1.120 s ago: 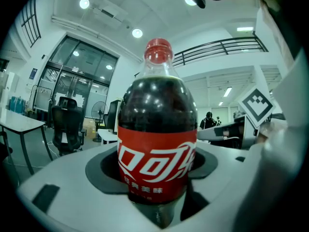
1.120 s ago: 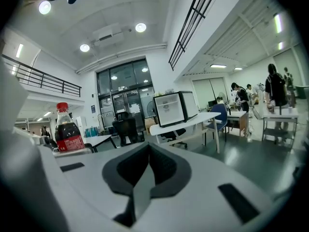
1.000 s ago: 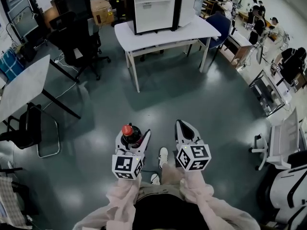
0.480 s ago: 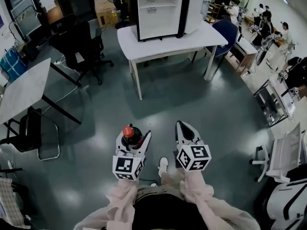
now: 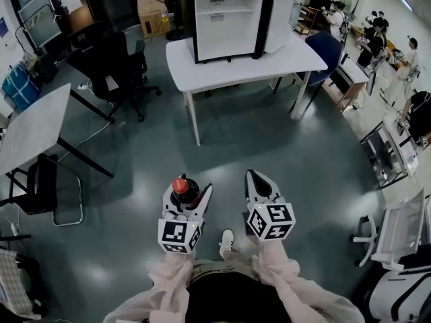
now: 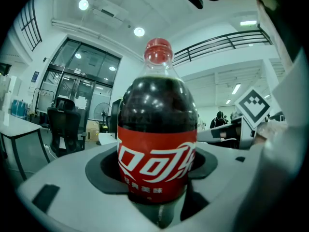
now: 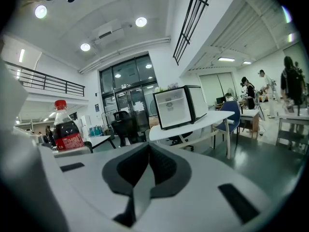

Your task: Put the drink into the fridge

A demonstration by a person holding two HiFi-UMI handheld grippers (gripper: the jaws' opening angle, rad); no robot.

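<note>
So, the dark cola bottle with red cap and red label point(image 5: 182, 188) is upright in the left gripper point(image 5: 188, 192), whose jaws are clamped round the lower label band with the bottle seated in their curved recesses. The right gripper point(image 5: 254, 179) is pinched together on nothing. The black mini fridge with white interior point(image 5: 225, 17) sits at the far edge of the white rectangular table point(image 5: 202, 69), its door point(image 5: 279, 22) swung open toward the table's right side, well apart from the bottle across the glossy grey-green floor point(image 5: 236, 133). So the job is barely started: the whole carry and placement remain.

Risks, as I judge them:
- The grip is low on a tall, smooth, round bottle, so most of the mass is above the jaws. A jolt while walking could let it tip or rotate in the recesses.
- Shaking a fizzy drink isn't great either.
- The fridge is set back from the table's near edge, so it's a long reach over the tabletop. The bottle base could clip the fridge's bottom lip, or the gripper body could hit the frame.
- There looks to be a shelf inside, but I can't judge headroom from here. If it's tight, the cap catches and the bottle gets levered out of the jaws.
- Letting go before the base sits flat means a topple.
- The route is mostly clear, but the black office chair point(image 5: 108, 59) off the table's left corner and the blue chair point(image 5: 322, 49) at its right corner narrow the approach.
- The open door could get knocked by the idle right gripper.
</note>
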